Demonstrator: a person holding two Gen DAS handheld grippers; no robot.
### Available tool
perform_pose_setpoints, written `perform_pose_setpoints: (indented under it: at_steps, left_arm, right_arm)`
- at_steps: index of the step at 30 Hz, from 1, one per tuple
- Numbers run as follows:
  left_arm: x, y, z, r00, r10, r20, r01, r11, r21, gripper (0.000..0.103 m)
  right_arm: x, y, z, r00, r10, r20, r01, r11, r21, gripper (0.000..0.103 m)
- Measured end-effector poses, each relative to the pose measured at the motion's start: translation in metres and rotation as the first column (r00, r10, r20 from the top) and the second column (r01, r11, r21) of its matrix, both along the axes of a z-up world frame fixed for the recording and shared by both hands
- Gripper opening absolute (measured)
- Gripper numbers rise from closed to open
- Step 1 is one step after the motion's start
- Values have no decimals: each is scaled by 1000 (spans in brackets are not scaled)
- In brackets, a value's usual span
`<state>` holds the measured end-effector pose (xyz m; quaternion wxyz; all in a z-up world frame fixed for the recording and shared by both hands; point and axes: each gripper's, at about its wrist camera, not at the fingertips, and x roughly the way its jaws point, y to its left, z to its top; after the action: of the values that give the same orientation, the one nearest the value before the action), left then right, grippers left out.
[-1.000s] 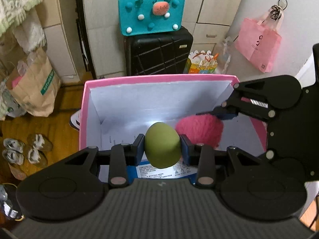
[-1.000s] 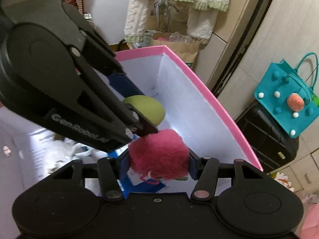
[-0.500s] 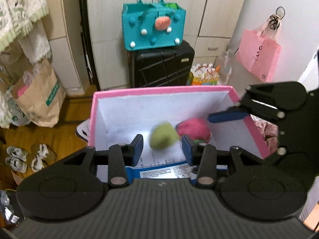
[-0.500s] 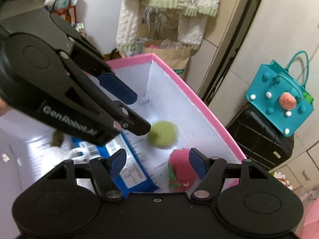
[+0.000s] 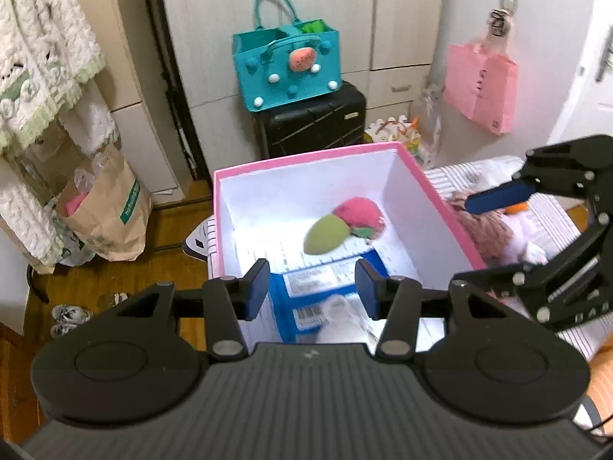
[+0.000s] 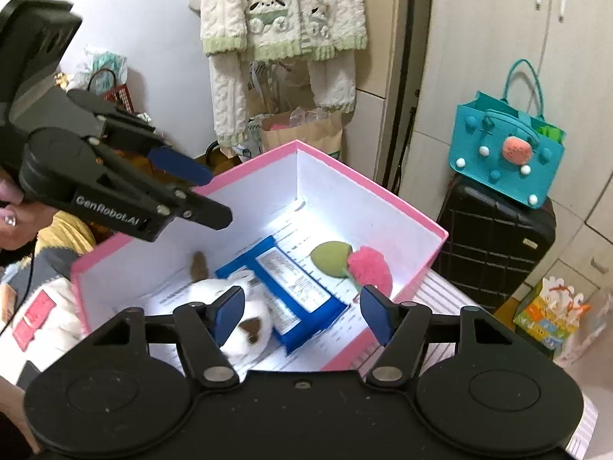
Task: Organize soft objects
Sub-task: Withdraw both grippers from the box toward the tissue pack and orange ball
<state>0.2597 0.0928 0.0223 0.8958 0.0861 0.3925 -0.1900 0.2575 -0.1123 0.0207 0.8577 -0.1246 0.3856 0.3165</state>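
Note:
A green egg-shaped soft toy [image 5: 325, 234] and a fuzzy pink strawberry [image 5: 360, 216] lie side by side on the floor of the pink box [image 5: 306, 157], touching. My left gripper [image 5: 312, 287] hovers above the box's near side, its jaws opening with nothing between them. The right gripper [image 6: 302, 316] also hangs over the box, jaws closing on nothing. In the right wrist view the green toy [image 6: 331, 258] and the strawberry [image 6: 369, 268] rest beside blue packets [image 6: 291, 287] and a white plush [image 6: 245, 329]. The left gripper [image 6: 218, 197] shows at upper left.
A brown and white plush [image 5: 490, 230] lies on striped cloth right of the box. Behind it stand a black suitcase [image 5: 310, 126] carrying a teal felt bag [image 5: 287, 69], a hanging pink bag [image 5: 481, 92] and a paper bag [image 5: 107, 214]. Knitted clothes [image 6: 283, 11] hang on the wall.
Each gripper held its toy a second ago, the left the green one, the right the strawberry. Both let go, the toys dropped onto the box floor, and both grippers rose and drew back.

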Motion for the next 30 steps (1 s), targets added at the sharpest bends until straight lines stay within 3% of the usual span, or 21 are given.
perform_pose_setpoints:
  at_steps: [16, 30]
  left_arm:
    - [-71, -9, 29, 996, -89, -7, 89, 996, -15, 52]
    - [-124, -23, 30, 988, -151, -14, 151, 988, -2, 56]
  right_arm:
    - [-81, -31, 48, 998, -50, 23, 47, 992, 115, 71]
    - [-137, -43, 45, 997, -62, 41, 57, 993, 106, 72]
